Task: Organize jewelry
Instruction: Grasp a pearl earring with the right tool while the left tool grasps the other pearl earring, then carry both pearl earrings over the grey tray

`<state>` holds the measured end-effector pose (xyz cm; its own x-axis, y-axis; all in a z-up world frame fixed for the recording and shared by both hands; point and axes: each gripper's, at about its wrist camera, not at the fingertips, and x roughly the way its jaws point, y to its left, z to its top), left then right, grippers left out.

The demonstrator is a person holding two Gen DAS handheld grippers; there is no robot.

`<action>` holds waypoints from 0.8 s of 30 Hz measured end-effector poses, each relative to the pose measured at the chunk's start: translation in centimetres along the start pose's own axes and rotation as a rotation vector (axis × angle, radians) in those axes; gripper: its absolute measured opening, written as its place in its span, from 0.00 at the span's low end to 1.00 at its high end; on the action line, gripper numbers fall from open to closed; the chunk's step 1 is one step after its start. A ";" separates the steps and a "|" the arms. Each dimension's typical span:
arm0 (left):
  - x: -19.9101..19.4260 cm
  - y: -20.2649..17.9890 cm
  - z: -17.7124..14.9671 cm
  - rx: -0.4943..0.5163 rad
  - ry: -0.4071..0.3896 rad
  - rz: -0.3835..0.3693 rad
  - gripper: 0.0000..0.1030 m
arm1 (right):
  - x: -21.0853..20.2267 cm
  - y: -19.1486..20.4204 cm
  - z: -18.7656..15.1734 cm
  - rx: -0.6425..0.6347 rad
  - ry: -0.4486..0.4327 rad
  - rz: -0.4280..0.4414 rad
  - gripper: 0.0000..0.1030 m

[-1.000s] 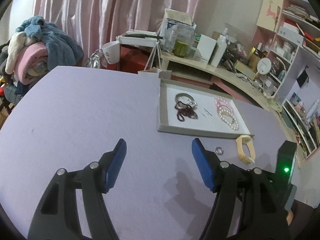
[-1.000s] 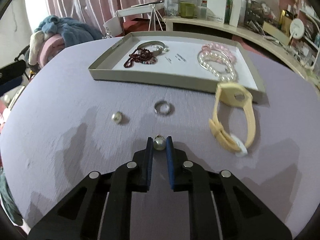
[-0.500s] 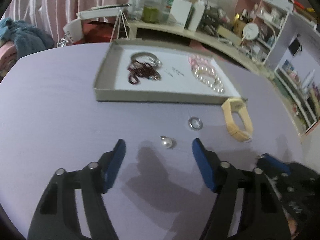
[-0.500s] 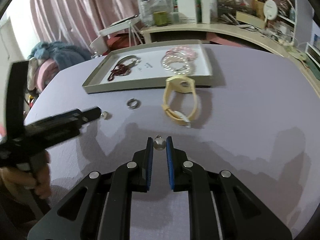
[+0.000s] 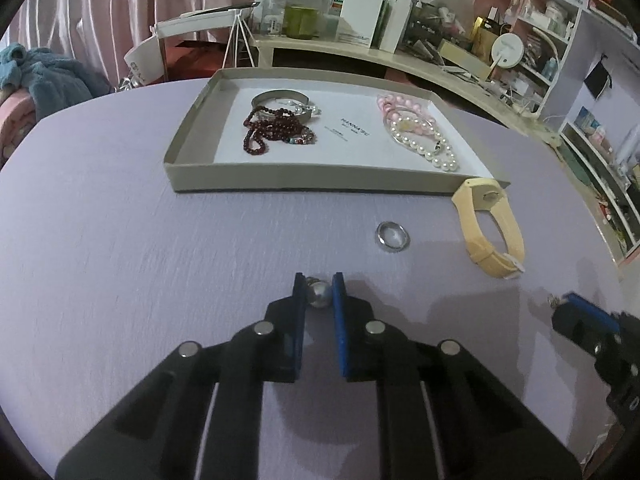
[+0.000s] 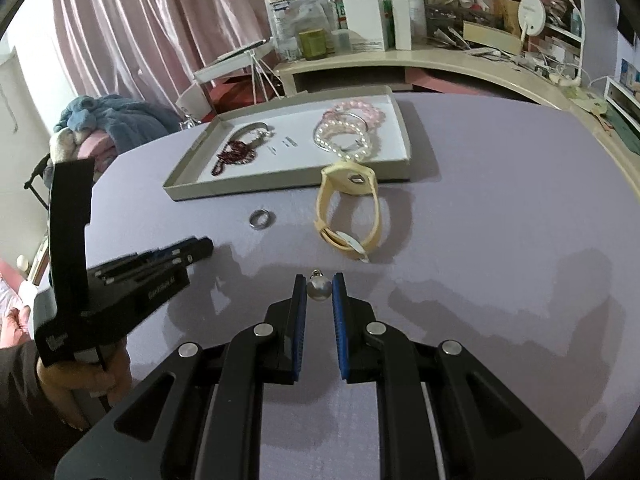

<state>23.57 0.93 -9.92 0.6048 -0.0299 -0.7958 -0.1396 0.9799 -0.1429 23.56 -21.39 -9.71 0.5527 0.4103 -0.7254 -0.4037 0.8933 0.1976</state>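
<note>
Left wrist view: two pearl earrings are in play, one per gripper. The left gripper is clamped on one pearl earring, its metal loop peeking out at the upper left between the blue pads. The right gripper pinches the second pearl the same way, loop pointing away from the camera (its pad tip and the pearl's loop also show at the right edge of the left view). Loose on the purple table lie one silver ring, ahead and right of the left gripper, and one yellow watch strap, further right, with its top end against the tray's near corner. One shallow tray sits beyond them, holding one silver bangle, one dark red bead strand, one pink bead bracelet and one white pearl bracelet.
</note>
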 end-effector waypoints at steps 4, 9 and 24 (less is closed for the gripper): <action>-1.6 1.1 0.1 -0.019 -0.020 -0.005 0.13 | -0.6 0.8 1.1 -0.014 -0.036 0.025 0.13; -5.5 3.3 1.7 -0.032 -0.107 0.022 0.13 | -1.2 1.4 3.0 -0.023 -0.094 0.045 0.13; -10.6 6.2 4.0 -0.074 -0.219 0.054 0.13 | -1.5 2.5 4.8 -0.014 -0.152 0.073 0.13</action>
<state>19.38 8.14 -0.01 0.7496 0.0733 -0.6578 -0.2285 0.9614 -0.1532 25.25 -18.93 -4.95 0.6250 0.4979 -0.6012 -0.4563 0.8579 0.2362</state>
